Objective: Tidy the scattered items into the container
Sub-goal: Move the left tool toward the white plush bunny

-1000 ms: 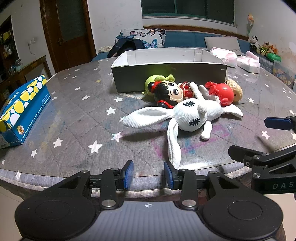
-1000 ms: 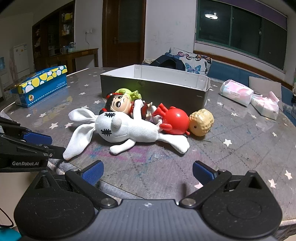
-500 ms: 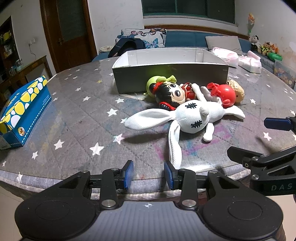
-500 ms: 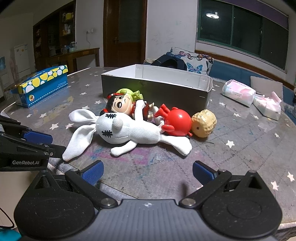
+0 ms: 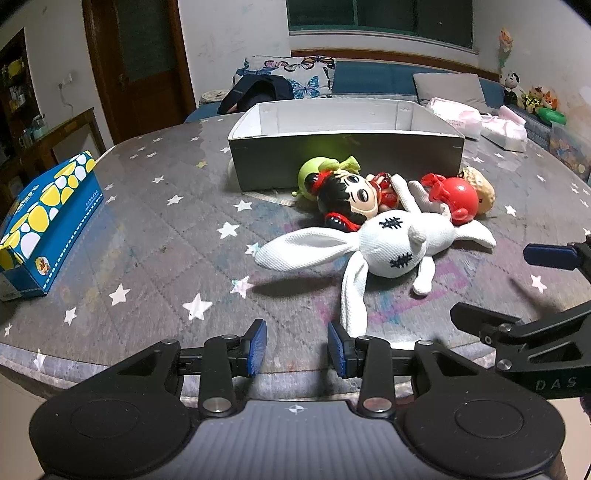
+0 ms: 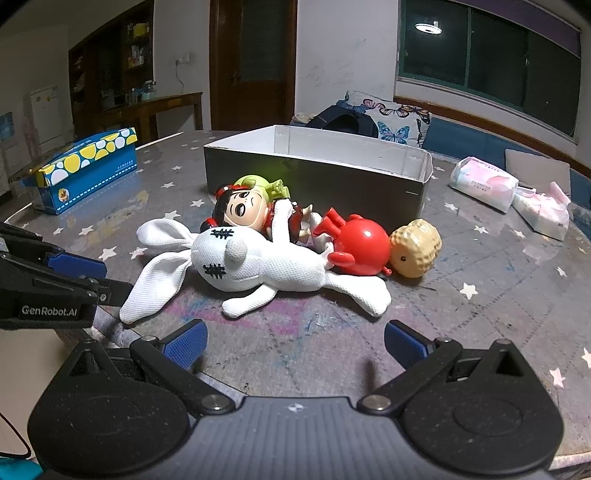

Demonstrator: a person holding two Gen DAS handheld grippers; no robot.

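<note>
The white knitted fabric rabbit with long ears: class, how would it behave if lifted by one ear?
The white knitted fabric rabbit looks soft, so it would probably dangle limply. Its ears and limbs lie flat and sprawled, suggesting little stiffness. One arm overlaps the black-haired doll, so lifting might nudge it.

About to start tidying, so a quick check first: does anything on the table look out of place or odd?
The toys lie heaped outside the box: the white rabbit sprawls over the black-haired doll, with the red toy beside them. No visible damage or spills.

Dim indoor light; ceiling lamp (image 6: pixel 427 26) reflection; fisheye-warped edges.
</note>
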